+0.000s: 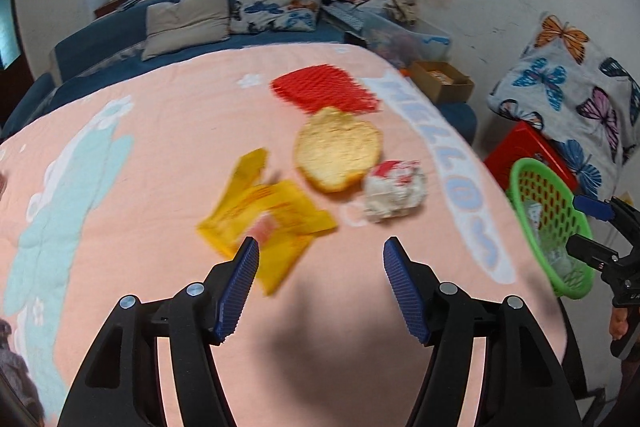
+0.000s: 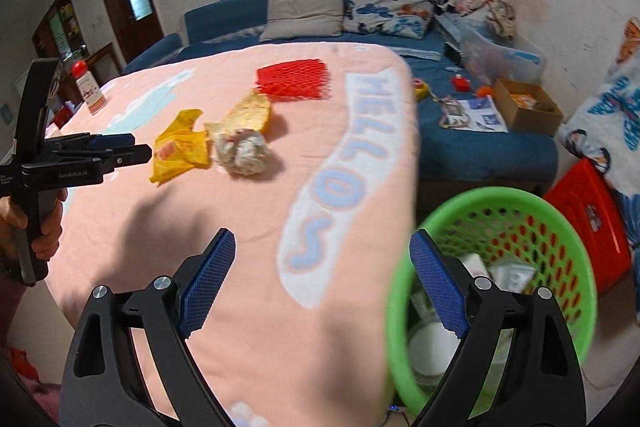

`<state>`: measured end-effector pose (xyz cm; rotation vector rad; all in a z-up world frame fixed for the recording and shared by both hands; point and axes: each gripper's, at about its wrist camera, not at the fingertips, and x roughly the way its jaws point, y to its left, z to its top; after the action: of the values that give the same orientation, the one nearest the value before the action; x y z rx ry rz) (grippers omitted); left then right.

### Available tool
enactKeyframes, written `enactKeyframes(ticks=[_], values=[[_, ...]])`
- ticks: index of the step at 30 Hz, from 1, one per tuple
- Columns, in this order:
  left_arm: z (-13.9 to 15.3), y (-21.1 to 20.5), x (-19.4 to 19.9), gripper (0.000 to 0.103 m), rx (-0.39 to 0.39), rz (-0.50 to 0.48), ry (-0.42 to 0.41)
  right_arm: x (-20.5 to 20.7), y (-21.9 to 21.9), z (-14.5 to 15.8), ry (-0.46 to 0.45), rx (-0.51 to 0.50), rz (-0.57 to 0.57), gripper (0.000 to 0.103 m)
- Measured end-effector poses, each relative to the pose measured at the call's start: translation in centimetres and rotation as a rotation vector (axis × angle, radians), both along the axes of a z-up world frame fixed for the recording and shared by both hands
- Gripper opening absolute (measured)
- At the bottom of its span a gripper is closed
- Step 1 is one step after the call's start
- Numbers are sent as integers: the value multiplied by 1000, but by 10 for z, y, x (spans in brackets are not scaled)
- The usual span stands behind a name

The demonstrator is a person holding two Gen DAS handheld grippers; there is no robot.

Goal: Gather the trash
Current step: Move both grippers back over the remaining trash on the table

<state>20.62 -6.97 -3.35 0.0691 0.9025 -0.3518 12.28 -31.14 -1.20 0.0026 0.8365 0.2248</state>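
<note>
Left gripper (image 1: 320,247), jaws wide and empty, hangs just short of the crumpled yellow plastic wrapper (image 1: 268,223) on the pink blanket (image 1: 160,147). Right gripper (image 2: 322,243), equally wide and empty, straddles the green perforated plastic basket's (image 2: 576,251) near rim, beside the blanket for short drops.

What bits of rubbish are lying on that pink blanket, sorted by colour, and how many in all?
Yellow: 2, the yellow wrapper and the yellow foam net
Red: 1, the red foam net
White: 1, the crumpled white paper ball
Total: 4
</note>
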Motion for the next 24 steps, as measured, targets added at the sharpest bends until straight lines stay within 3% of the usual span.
enactKeyframes(ticks=[14, 24], values=[[-13, 49, 6, 71, 18, 89, 10, 52, 68, -15, 7, 13, 100, 88], [-18, 60, 17, 80, 38, 67, -1, 94, 92, -33, 33, 21, 105, 88]])
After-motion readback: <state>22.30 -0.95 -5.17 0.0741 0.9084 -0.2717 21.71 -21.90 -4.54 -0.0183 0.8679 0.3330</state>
